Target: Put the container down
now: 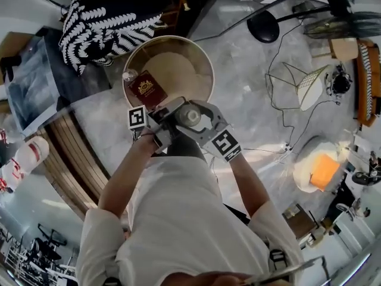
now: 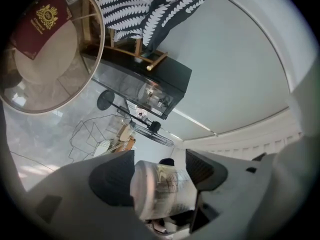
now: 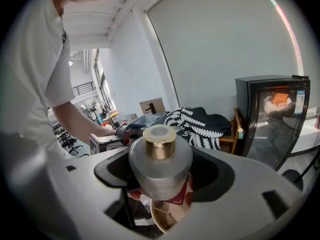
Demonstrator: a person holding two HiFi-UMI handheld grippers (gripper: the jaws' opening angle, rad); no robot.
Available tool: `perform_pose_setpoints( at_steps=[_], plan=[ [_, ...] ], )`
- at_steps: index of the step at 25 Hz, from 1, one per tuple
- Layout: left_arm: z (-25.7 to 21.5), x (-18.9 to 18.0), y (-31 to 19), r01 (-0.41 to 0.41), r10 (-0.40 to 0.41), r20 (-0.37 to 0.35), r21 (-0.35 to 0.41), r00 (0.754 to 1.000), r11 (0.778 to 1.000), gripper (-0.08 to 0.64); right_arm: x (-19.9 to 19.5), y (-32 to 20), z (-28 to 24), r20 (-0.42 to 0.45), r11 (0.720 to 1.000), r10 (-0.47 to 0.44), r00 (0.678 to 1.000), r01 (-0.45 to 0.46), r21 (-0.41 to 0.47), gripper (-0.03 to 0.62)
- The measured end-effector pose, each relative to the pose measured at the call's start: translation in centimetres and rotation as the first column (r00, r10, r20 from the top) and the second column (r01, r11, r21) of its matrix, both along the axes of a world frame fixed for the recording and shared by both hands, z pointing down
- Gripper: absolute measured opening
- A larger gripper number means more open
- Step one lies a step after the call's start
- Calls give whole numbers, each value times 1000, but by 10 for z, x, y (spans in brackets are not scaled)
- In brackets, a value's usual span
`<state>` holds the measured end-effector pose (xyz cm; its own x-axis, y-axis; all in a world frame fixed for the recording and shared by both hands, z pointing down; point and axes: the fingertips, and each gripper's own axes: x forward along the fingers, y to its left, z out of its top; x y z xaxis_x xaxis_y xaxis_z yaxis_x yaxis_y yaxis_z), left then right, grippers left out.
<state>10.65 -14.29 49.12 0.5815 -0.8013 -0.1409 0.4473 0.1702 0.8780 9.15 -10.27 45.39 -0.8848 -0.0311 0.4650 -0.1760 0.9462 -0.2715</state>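
Observation:
A frosted cylindrical container with a gold neck and white cap is held in the air over the near edge of a round glass table. My left gripper and right gripper meet on it from either side. In the left gripper view the container's labelled body lies between the dark pads of the left gripper, which is shut on it. In the right gripper view the container stands cap up between the jaws of the right gripper, whose pads press its sides.
A dark red booklet and a small clear bottle lie on the glass table. A black-and-white patterned cloth hangs over a wooden chair behind it. A black cabinet, a fan and a wire rack stand to the right.

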Motion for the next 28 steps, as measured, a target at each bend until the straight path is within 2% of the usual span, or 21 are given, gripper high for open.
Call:
perform_pose_setpoints(
  at_steps=[5, 12, 22, 28],
  plan=[
    [23, -6, 0, 71, -71, 9, -39, 997, 997, 298, -1, -7, 28, -27, 999, -38, 999, 38, -19, 333],
    [70, -20, -2, 119, -117, 28, -77, 993, 990, 298, -9, -20, 79, -73, 997, -58, 996, 54, -55, 333],
    [141, -43, -6, 129, -117, 114, -106, 987, 986, 298, -19, -53, 155, -115, 996, -2, 993, -9, -93, 333],
    [187, -55, 4, 139, -117, 166, -127, 979, 982, 293, -17, -76, 215, -168, 995, 75, 983, -86, -57, 333]
  ],
)
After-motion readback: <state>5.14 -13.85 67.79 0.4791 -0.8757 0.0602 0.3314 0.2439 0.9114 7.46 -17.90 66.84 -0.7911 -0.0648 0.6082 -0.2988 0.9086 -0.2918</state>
